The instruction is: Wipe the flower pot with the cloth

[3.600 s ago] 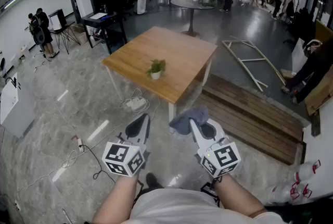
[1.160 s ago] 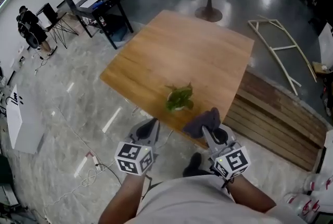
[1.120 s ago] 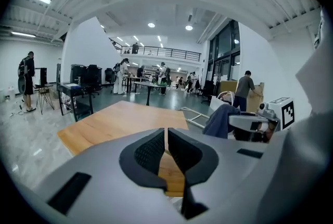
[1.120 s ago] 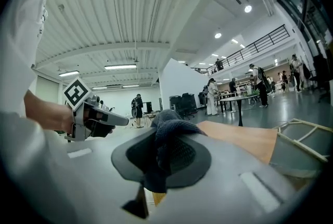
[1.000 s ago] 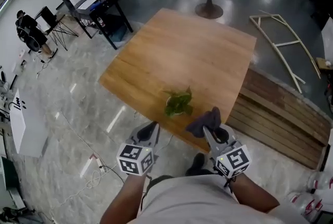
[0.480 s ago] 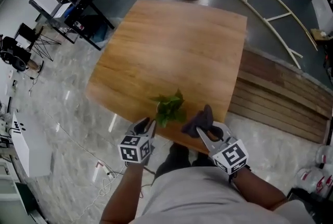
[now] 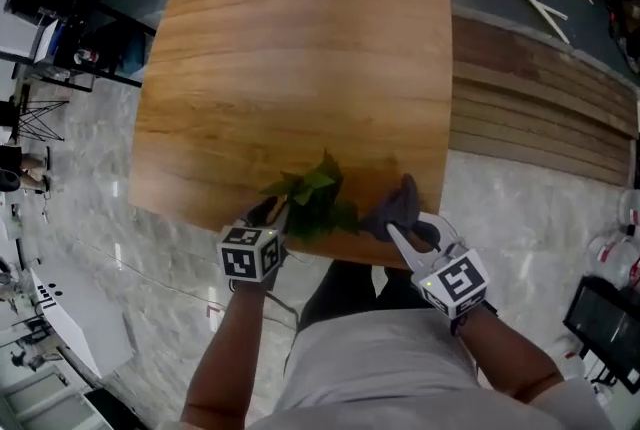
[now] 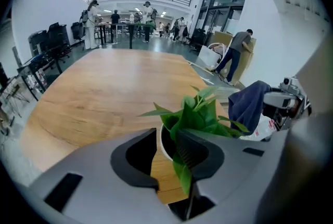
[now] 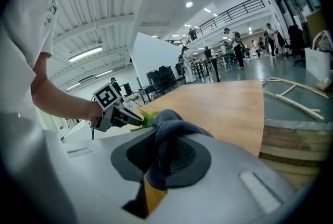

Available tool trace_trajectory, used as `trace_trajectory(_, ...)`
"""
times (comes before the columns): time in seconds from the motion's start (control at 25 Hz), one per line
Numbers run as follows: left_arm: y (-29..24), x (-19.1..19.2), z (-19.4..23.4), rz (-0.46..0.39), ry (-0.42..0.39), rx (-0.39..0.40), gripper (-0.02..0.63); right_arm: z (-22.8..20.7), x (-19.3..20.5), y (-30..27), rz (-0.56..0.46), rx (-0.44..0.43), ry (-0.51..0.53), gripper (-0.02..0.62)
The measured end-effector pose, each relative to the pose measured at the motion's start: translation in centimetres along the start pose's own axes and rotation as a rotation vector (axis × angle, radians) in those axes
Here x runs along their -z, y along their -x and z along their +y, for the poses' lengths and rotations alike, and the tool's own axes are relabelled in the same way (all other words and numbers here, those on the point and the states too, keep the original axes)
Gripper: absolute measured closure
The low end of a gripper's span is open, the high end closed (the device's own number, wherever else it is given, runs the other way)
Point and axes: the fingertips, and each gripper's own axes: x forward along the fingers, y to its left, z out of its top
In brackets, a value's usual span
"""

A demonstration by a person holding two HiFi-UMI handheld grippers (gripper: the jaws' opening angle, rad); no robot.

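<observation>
The left claw [image 7: 272,212] has just been opening and stands wide, pads clear, with the white flower pot [image 8: 162,147] between its tips and green leaves [image 8: 200,113] spilling over one jaw. The right claw [image 9: 161,140] pinches the dark blue cloth [image 9: 173,125] just beside the plant. The pot sits near the wooden table [image 7: 300,48] edge closest to the person

flower pot [image 8: 162,142]: 1 | cloth [image 7: 396,206]: 1 | hand-held grippers: 2, left hand-held gripper [image 7: 274,211] and right hand-held gripper [image 7: 398,226] | wooden surface [image 7: 300,48]: 1
</observation>
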Motion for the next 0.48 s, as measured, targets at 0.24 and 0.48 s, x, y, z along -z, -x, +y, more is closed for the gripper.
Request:
trace_trajectory(0.24,-4.4,0.8,1.0,0.094,-0.030,0.105,0.499,-1.9,3.4,-3.4,0.040,0.056,-0.077,0.563)
trace_trajectory(0.48,-6.1,1.0,3.3,0.078,0.060,0.131,0.589,-1.3,5.1,-6.4,0.083,0.026,-0.101,0.563)
